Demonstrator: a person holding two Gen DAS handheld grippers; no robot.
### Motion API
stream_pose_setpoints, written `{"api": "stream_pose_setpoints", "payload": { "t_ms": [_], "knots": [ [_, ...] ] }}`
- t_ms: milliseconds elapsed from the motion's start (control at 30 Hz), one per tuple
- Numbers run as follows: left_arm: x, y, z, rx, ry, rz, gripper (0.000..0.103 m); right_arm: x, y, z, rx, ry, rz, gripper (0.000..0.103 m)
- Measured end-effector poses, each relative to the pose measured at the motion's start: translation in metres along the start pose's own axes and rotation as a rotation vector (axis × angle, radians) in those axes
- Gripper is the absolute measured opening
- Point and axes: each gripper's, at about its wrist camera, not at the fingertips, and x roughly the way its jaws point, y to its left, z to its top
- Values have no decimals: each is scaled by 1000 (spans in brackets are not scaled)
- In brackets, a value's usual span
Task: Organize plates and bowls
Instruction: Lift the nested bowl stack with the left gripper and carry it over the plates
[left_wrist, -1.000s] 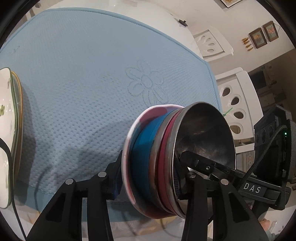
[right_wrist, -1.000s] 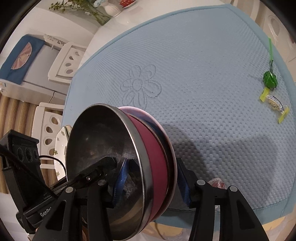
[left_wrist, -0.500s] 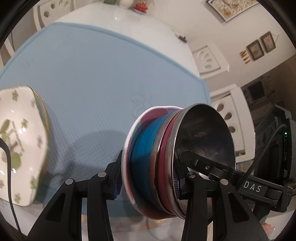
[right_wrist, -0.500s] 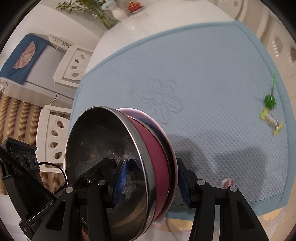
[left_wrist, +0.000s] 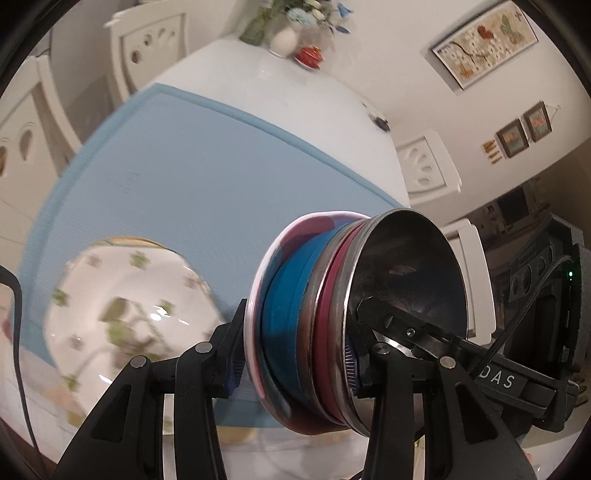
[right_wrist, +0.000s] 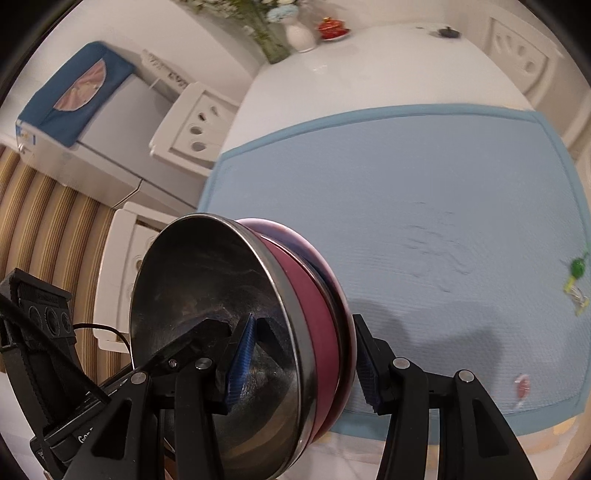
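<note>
Above the blue mat (left_wrist: 192, 177) we hold a nested bowl stack (left_wrist: 317, 325), steel bowl (right_wrist: 207, 317) innermost, tilted on edge. Left gripper (left_wrist: 295, 365) and right gripper (right_wrist: 299, 365) each pinch its wall. Nesting appears done; the floral plate (left_wrist: 129, 314) beside the stack lies separate, and we judge placement outstanding.

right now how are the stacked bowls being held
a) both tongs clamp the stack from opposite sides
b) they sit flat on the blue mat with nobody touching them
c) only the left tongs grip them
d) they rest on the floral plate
a: the left tongs and the right tongs each pinch the bowl stack across its rims, one finger inside the steel bowl, lifted off the blue mat.
</note>
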Motion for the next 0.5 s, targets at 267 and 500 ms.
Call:
{"api": "stream_pose_setpoints", "payload": {
  "t_ms": [267,500],
  "knots": [
    [-28,56,14,-52,-37,53,38,44,61,2,-44,63,43,49],
    [-36,102,15,-68,-26,66,38,82,92,-6,-66,128,39,49]
  ]
}}
